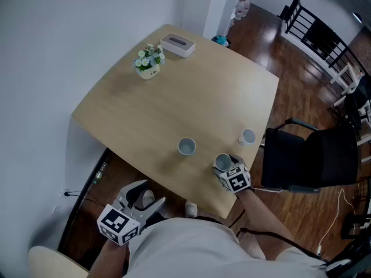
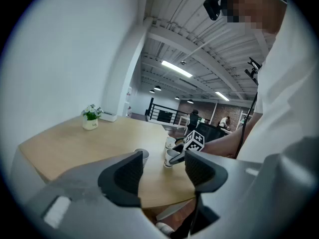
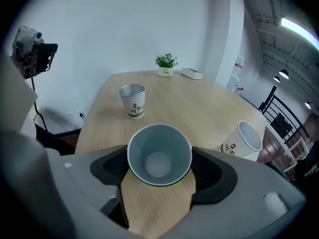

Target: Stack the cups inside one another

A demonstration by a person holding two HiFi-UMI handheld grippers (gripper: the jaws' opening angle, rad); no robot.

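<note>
Three white paper cups stand upright on the wooden table. One cup is near the table's front edge between the jaws of my right gripper, whose pads press both its sides. A second cup stands to its left. The third cup is at the right edge of the table. My left gripper hangs below and in front of the table, open and empty.
A small flower pot and a white tissue box sit at the table's far corner. A black chair stands right of the table. A white wall runs along the left.
</note>
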